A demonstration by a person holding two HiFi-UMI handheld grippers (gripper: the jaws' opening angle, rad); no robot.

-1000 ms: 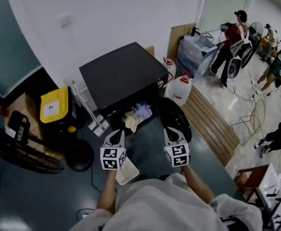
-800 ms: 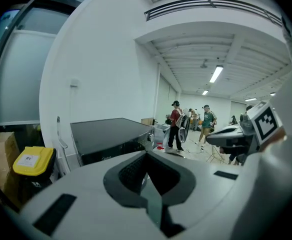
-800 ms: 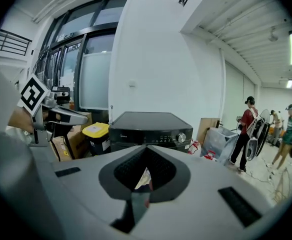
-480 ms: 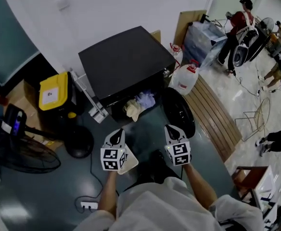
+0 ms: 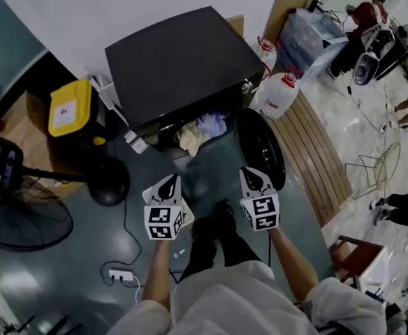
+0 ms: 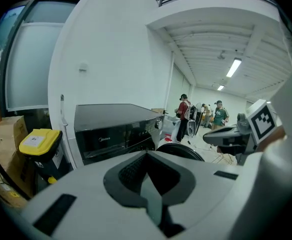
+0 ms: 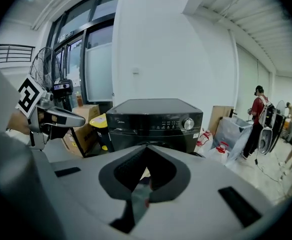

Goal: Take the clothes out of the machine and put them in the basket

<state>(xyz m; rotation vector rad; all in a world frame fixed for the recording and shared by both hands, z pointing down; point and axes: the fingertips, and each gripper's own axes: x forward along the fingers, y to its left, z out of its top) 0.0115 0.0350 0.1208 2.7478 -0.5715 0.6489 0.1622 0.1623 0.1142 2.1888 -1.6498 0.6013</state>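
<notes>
- Since a second ago the machine (image 5: pixel 179 61) has drawn nearer in my head view.
- Left tool (image 5: pixel 168 184): jaws pressed together and empty, short of the opening.
- The clothes (image 5: pixel 200 130) bunch in the machine's mouth, ahead of and between both tools. I judge I should spread the jaws before reaching in.
- Right tool (image 5: pixel 254 179): also closed and empty, just beside the open door (image 5: pixel 263 155). I should steer clear of it.

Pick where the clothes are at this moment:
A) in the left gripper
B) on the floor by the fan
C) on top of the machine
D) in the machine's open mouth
D: the clothes bunch in the mouth of the machine, with its door swung open, while the left gripper and right gripper are shut with nothing in them.
</notes>
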